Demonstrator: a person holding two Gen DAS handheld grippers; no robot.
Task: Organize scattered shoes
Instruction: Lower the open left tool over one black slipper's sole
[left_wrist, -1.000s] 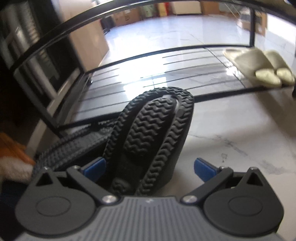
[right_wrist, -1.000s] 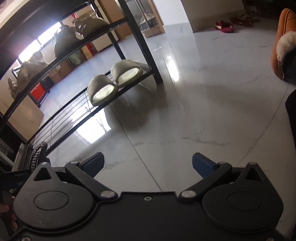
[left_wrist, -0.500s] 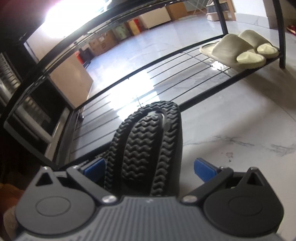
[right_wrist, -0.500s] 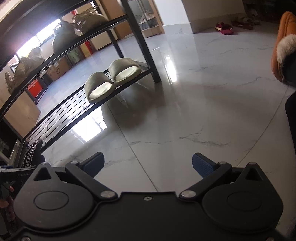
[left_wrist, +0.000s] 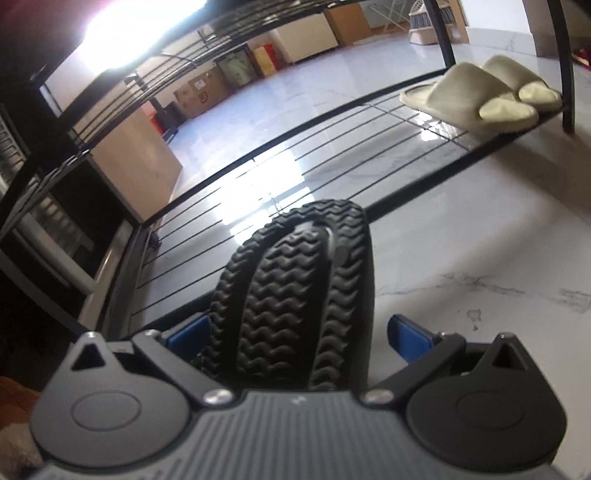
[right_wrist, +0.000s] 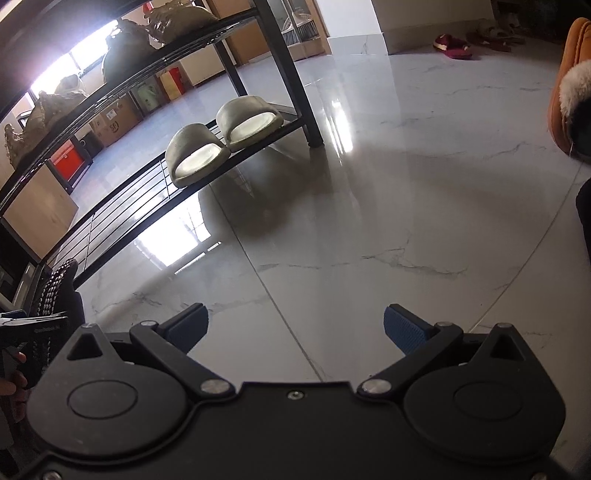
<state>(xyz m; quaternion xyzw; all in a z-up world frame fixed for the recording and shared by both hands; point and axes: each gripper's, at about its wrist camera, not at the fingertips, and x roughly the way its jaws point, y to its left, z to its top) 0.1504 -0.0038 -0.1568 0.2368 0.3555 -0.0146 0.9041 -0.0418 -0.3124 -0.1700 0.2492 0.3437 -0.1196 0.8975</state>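
A black slipper, sole up with a wavy tread, lies between the fingers of my left gripper. The jaws stand wide; the left pad is against the slipper, and a gap shows at the right pad. The slipper's tip points at the bottom shelf of a black wire shoe rack. A pair of beige slippers sits at the shelf's right end. My right gripper is open and empty above the marble floor. In its view the beige pair and the black slipper at far left both show.
The rack's upright post stands by the beige pair. Bags sit on an upper shelf. An orange fur-trimmed shoe is at the right edge. Red slippers lie far back. Cardboard boxes stand behind the rack.
The left gripper with the black slipper has swung and tilted, so the rack shelf and beige pair shifted in its view. The right gripper has risen slightly. Both jaws stay wide.
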